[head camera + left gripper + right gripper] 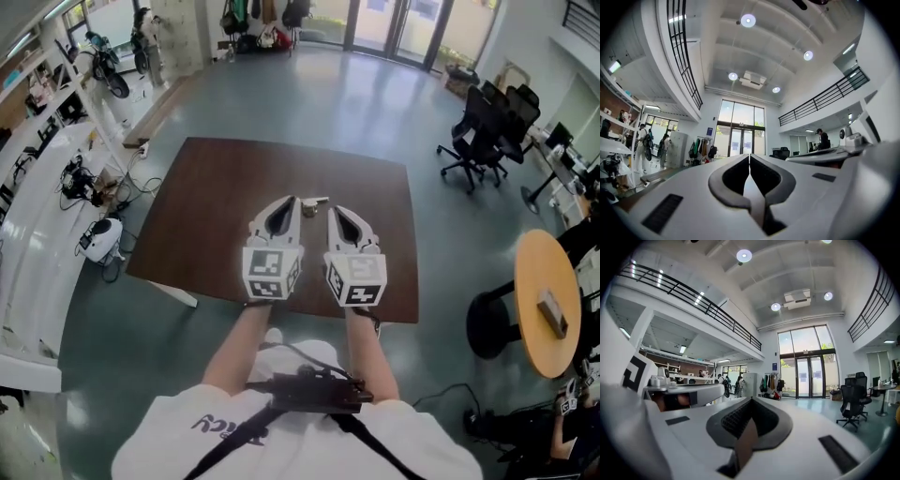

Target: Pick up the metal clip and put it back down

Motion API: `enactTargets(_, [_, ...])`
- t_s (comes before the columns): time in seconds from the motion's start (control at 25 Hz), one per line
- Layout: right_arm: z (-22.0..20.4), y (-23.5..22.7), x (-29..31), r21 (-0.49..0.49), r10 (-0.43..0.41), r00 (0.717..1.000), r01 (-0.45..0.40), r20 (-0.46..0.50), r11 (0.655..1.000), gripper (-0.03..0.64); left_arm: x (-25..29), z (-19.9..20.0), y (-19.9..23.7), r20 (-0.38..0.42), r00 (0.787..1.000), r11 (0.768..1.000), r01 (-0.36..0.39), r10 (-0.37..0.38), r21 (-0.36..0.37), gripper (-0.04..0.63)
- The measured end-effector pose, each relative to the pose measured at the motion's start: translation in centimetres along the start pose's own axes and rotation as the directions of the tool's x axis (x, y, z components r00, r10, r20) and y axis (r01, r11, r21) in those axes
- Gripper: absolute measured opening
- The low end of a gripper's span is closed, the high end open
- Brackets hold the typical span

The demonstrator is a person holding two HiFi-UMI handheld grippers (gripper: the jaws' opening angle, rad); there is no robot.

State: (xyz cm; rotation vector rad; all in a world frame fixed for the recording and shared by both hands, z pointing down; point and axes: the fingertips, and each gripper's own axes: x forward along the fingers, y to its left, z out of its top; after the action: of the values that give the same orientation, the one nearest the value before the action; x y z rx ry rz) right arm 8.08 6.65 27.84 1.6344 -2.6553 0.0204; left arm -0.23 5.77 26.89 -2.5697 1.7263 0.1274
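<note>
Pointing level above the dark brown rectangular tabletop, the white left hand-held gripper is held with its jaws pressed together and nothing between them. The white right hand-held gripper is held just beside it, likewise closed and empty. The small silvery metal clip is seen lying on the tabletop near the two tips, between them and gripped by neither. Black wheeled office chairs are grouped on the grey polished floor, well apart from the tabletop, and a round yellow table is seen at the right.
</note>
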Motion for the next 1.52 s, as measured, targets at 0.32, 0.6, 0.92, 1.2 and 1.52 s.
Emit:
enactTargets(0.32, [-2.6, 0.2, 9.1, -0.075, -0.031, 0.999, 0.033, 0.033, 0.997, -0.005, 4.3, -3.8, 8.8, -0.018, 0.997, 0.994, 0.08, -0.079, 0.069, 0.014])
enactTargets(0.6, [-9.7, -1.4, 12.3, -0.016, -0.066, 0.995, 0.065, -0.074, 0.998, -0.005, 6.3, -11.5, 10.8, -0.133, 0.983, 0.992, 0.13, -0.128, 0.0, 0.014])
enactTargets(0.92, [-18.5, -4.0, 14.4, -0.008, -0.137, 0.946, 0.141, -0.295, 0.99, -0.005, 8.3, -19.1, 11.1, -0.233, 0.958, 0.983, 0.141, -0.164, -0.114, 0.014])
enactTargets(1.2, [-23.8, -5.6, 17.6, 0.05, -0.119, 0.915, 0.149, -0.385, 0.987, -0.005, 10.5, -23.0, 11.1, -0.283, 0.936, 0.973, 0.168, -0.208, -0.158, 0.014])
enactTargets(1.52, [-30.4, -6.0, 21.0, 0.09, -0.063, 0.865, 0.124, -0.499, 0.988, -0.003, 13.3, -28.1, 11.4, -0.347, 0.912, 0.969, 0.162, -0.22, -0.189, 0.014])
